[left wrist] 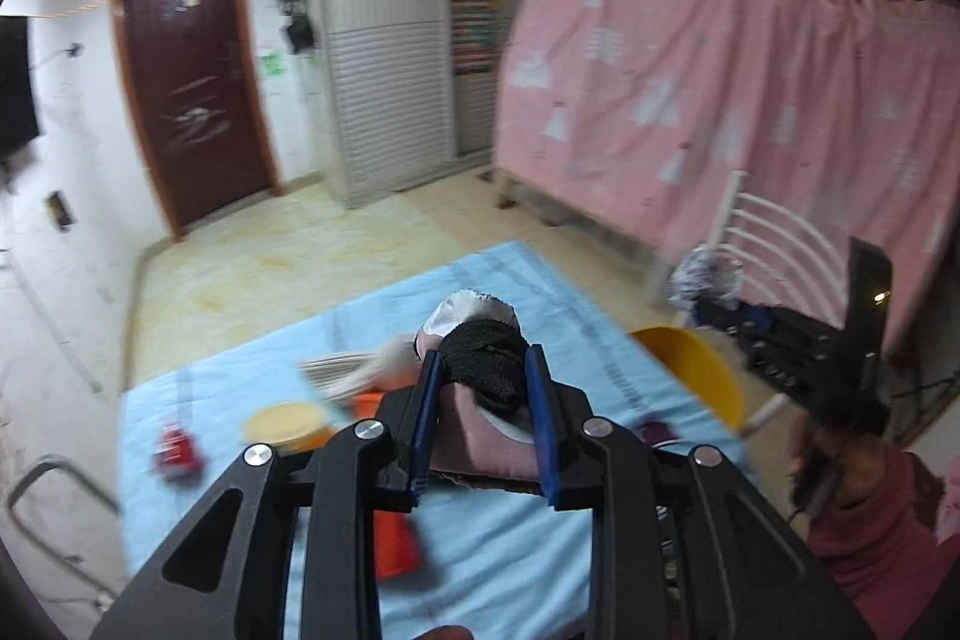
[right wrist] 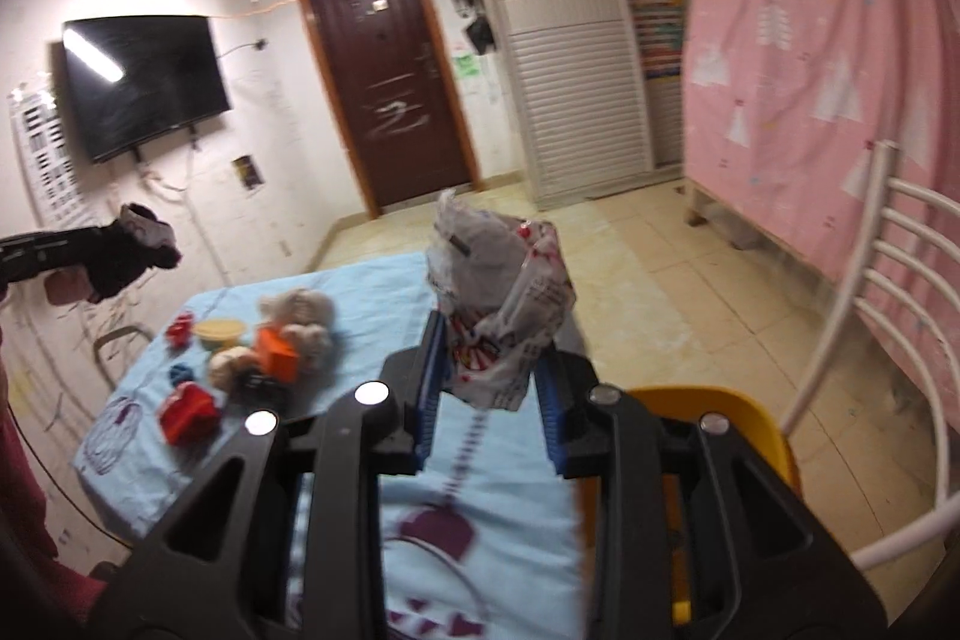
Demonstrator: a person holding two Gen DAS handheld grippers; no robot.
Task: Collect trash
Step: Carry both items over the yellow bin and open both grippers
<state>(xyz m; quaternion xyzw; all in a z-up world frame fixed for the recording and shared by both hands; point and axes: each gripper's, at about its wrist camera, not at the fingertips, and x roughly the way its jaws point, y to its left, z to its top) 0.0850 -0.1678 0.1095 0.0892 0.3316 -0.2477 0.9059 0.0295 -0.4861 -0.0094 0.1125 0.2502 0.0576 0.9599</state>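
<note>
A: So, what does each gripper hold?

B: The left gripper (left wrist: 483, 394) has its blue fingers (left wrist: 427, 412) clamped on a bunched black knit cloth (left wrist: 489, 358) with pink and white fabric around it, raised above the table. The right gripper (right wrist: 493, 388) is clamped on a crumpled printed plastic wrapper (right wrist: 498, 298), grey and white with red marks, also lifted clear of the table.

A: And what lies beneath them?

B: A table under a light blue tablecloth (right wrist: 372, 292). On it sit a tan stuffed toy (right wrist: 300, 322), a yellow bowl (right wrist: 219, 331), an orange block (right wrist: 277, 353) and red toys (right wrist: 187, 411), all well apart from the wrapper.

A: Anything beside the table?

B: A yellow bin (right wrist: 720, 412) stands just beside its right edge, near a white chair (right wrist: 888, 292). Behind are a brown door (right wrist: 390, 76) and a pink curtain (right wrist: 828, 40).
</note>
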